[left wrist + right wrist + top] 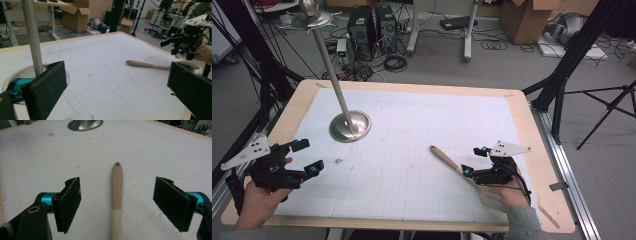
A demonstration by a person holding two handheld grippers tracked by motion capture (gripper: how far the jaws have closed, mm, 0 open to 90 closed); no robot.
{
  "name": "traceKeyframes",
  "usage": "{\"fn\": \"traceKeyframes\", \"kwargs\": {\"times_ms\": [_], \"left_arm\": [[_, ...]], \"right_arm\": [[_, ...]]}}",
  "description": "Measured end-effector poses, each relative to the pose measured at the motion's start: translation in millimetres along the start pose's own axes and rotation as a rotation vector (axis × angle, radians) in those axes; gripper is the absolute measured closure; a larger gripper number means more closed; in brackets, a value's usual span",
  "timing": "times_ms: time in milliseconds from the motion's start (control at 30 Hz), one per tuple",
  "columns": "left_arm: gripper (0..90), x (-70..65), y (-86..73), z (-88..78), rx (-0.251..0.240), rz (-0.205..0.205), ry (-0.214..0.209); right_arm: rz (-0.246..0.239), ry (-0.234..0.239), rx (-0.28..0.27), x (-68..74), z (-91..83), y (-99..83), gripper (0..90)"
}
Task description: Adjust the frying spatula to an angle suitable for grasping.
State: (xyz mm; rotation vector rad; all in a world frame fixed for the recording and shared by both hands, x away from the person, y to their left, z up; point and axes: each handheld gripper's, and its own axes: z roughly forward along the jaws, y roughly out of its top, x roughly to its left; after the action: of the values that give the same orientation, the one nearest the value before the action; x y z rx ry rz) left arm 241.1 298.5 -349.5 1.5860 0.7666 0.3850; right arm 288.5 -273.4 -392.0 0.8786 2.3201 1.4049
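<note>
Release step: right tool (117,202) spread wide astride pale wooden spatula (117,192) lying on bench (412,150); left tool (307,157) released; withdrawal likely next.

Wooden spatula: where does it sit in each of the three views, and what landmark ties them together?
High view: wooden spatula lies right of centre, under the right gripper.
Left gripper view: right of centre, handle pointing left.
Right gripper view: bottom centre, between the open fingers.
Shared landmark: round metal stand base.
</note>
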Motion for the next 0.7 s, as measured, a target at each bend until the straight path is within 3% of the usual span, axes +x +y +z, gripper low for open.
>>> {"fn": "traceKeyframes", "kwargs": {"times_ms": [367,600,700], "left_arm": [[2.7,0.0,-0.4,5.1,0.006,-0.002,-0.009],[2.7,0.9,-0.2,6.7,0.008,-0.003,-0.014],[2.7,1.4,0.1,6.3,0.004,-0.005,-0.013]], "right_arm": [[0.019,-0.004,0.016,2.7,5.2,-5.6,21.6],[0.016,-0.005,0.063,4.8,14.2,-12.3,21.5],[0.027,-0.019,0.043,4.8,13.0,-12.8,21.5]]}}
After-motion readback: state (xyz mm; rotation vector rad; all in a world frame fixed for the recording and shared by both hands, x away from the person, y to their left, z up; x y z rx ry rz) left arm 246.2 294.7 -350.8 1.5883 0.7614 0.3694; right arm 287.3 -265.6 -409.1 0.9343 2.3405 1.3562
